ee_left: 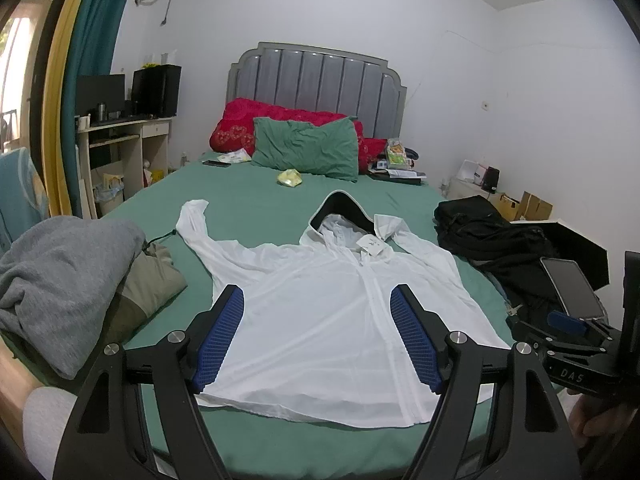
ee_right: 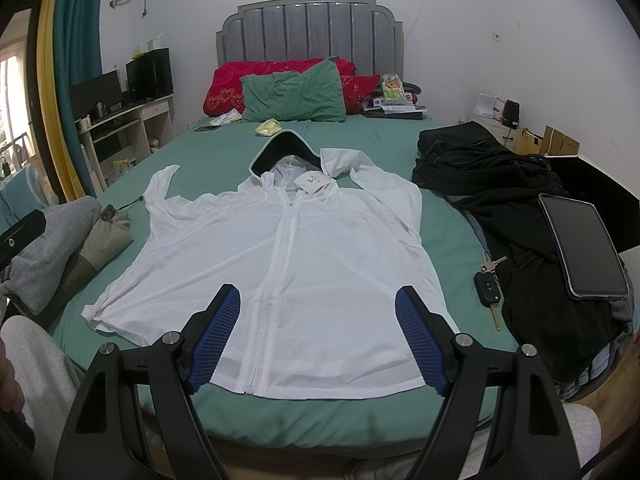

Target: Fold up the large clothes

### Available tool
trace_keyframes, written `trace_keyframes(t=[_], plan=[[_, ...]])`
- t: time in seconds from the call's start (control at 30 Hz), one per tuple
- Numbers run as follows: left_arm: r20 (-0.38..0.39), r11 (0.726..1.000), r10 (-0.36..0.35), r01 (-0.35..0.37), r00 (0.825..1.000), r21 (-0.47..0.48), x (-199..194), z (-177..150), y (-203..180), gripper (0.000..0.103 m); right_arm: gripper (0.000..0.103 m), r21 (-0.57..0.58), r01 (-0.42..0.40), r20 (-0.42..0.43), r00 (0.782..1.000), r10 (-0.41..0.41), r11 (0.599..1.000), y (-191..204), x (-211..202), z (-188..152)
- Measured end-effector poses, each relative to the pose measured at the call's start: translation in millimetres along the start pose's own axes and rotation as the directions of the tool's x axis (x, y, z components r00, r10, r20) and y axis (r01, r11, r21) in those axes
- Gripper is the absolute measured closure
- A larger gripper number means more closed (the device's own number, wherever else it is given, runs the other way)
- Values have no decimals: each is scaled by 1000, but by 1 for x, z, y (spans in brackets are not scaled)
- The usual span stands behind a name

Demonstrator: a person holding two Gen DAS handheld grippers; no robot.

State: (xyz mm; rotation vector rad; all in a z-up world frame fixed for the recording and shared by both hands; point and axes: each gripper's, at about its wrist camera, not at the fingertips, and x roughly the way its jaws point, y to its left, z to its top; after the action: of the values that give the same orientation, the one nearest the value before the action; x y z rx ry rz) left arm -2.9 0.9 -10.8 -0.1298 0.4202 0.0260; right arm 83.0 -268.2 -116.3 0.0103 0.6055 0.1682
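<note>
— Both sets of jaws are being held wide apart, nothing between them: the left gripper (ee_left: pixel 316 300) and the right gripper (ee_right: pixel 318 300) are being hovered over the near hem of the white jacket (ee_right: pixel 288 256).

— Where is it being laid out?

— Flat and zipped, on the green bedsheet (ee_right: pixel 400 148), hood towards the pillow (ee_right: pixel 294 94).

— What is being risked?

— Thin, slippery cloth is likely being pinched as one layer only, so the fold is being skewed. Keys (ee_right: pixel 490 280) and black clothes (ee_right: pixel 500 176) just beside the right sleeve are possibly being snagged.
</note>
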Motion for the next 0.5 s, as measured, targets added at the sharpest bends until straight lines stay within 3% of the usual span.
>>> trace_keyframes(t=[0.5], plan=[[-2, 1000, -1, 1, 1000, -1, 0, -1, 0, 24, 23, 2, 0, -2, 1000, 1, 1000, 0, 0, 0]])
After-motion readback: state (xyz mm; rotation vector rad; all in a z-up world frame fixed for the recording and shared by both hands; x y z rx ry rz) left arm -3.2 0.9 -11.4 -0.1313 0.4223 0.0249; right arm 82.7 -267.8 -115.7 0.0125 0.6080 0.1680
